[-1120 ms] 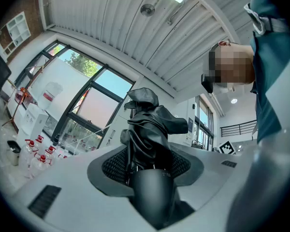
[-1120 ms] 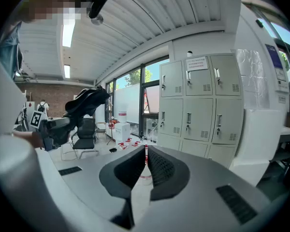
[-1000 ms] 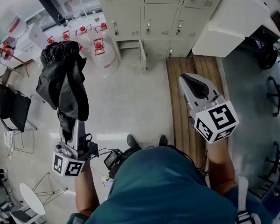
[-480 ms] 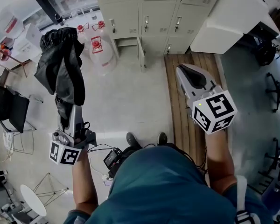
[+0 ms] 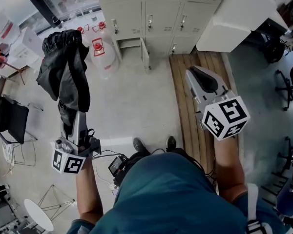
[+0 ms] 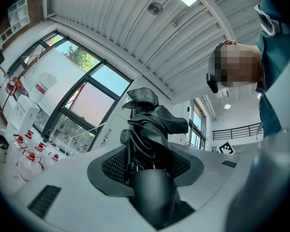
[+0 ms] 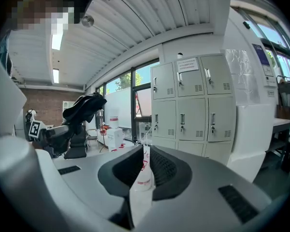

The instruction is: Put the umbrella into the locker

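Here the person stood facing the bank of grey lockers (image 5: 151,13), a gripper in each hand, both pointing towards it. The left gripper (image 5: 72,126) was clamped on the dark handle of a folded black umbrella (image 5: 64,74). In the left gripper view that handle filled the space between the ribbed pads, and the loose, crumpled canopy rose beyond them. In the head view the umbrella hung in the air well short of the lockers and off to their left side, touching none of them.

The right gripper (image 5: 194,79) was on the lockers' right half, also well short of them. Its jaws stood only a narrow slit apart and gripped nothing; through the slit in the right gripper view only pale floor and distant red-marked containers showed.

In the lockers' bottom row one compartment (image 5: 132,45) was open, its door (image 5: 146,57) swung out towards the person. Clear water jugs with red caps (image 5: 98,50) stood on the floor just left of that open compartment. A strip of wooden planking (image 5: 185,101) ran out from the foot of the lockers' right half, under the right gripper. A large white cabinet (image 5: 234,18) stood against the lockers' right end.
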